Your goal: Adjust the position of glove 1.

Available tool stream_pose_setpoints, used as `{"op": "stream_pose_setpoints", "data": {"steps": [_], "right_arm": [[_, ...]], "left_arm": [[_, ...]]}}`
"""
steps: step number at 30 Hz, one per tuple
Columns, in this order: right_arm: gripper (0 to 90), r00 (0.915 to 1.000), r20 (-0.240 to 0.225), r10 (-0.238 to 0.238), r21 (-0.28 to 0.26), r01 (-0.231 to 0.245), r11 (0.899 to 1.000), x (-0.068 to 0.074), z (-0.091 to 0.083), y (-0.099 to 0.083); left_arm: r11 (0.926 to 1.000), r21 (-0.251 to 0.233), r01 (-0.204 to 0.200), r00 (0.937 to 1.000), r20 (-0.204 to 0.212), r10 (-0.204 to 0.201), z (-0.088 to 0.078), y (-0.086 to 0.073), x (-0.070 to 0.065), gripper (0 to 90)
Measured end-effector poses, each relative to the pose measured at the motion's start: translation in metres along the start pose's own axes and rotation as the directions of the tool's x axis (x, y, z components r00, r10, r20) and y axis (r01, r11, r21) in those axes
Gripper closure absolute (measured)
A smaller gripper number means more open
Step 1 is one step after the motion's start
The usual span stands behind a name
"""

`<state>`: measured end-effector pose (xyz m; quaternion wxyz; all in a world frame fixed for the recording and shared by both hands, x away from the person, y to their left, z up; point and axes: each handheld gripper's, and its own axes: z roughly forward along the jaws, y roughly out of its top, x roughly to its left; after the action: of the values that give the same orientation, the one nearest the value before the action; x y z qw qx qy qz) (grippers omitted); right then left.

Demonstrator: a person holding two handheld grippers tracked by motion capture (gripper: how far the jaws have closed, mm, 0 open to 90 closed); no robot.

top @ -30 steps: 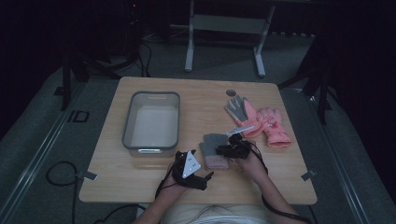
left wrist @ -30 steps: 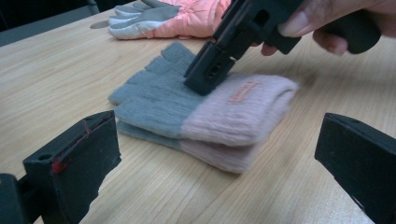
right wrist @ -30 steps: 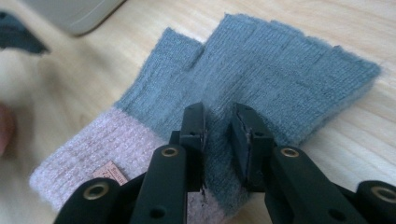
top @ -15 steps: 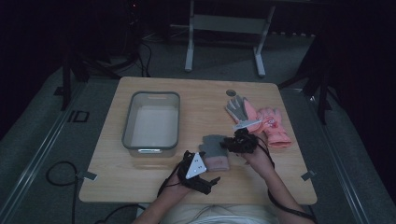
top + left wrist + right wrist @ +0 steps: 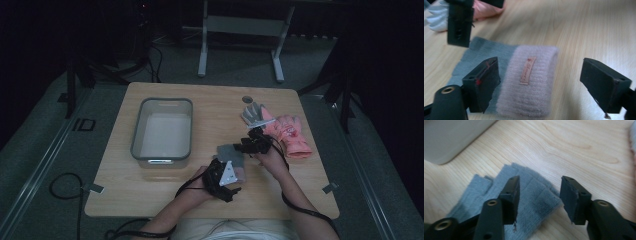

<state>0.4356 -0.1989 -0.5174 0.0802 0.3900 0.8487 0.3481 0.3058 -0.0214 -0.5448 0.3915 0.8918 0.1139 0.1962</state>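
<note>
Since the earlier frame both hands have drawn back slightly from the grey glove. The left gripper has just been closing a little, its jaws apart with nothing pressed; the right gripper has just been opening, jaws apart and clear of the fabric. The glove's pink cuff lies flat just below and ahead of the left jaws. Beyond the right gripper lies the pink glove; the grey bin stands farther off beyond the left gripper.
</note>
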Motion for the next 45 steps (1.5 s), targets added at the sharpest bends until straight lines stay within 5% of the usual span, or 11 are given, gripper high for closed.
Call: {"op": "stream_pose_setpoints", "data": {"steps": [13,20,28,35,45], "right_arm": [[38.2,0.9986,0.011,0.051,0.069,-0.052,0.996,-0.006,0.022,-0.013],[49.8,0.9956,-0.027,0.090,0.083,-0.087,0.993,-0.005,0.022,-0.012],[65.9,0.9757,-0.141,0.167,0.123,-0.150,0.981,0.000,0.028,-0.006],[73.1,0.9833,-0.135,0.122,0.075,-0.113,0.991,0.006,0.017,-0.003],[73.8,0.9820,-0.158,0.104,0.016,-0.103,0.995,0.011,-0.008,0.008]], "left_arm": [[0.9951,0.083,-0.054,0.9984,-0.009,0.055,0.016,-0.009,0.011,37.8],[0.9990,0.041,-0.014,0.9991,0.040,0.013,0.014,-0.014,0.022,53.3],[0.9978,0.042,0.052,0.9943,0.091,-0.056,0.012,-0.014,0.032,63.4],[0.9929,0.078,0.090,0.9902,0.100,-0.097,0.007,-0.009,0.038,67.2],[0.9957,0.068,0.063,0.9924,0.102,-0.070,-0.017,0.013,0.046,67.5]]}}
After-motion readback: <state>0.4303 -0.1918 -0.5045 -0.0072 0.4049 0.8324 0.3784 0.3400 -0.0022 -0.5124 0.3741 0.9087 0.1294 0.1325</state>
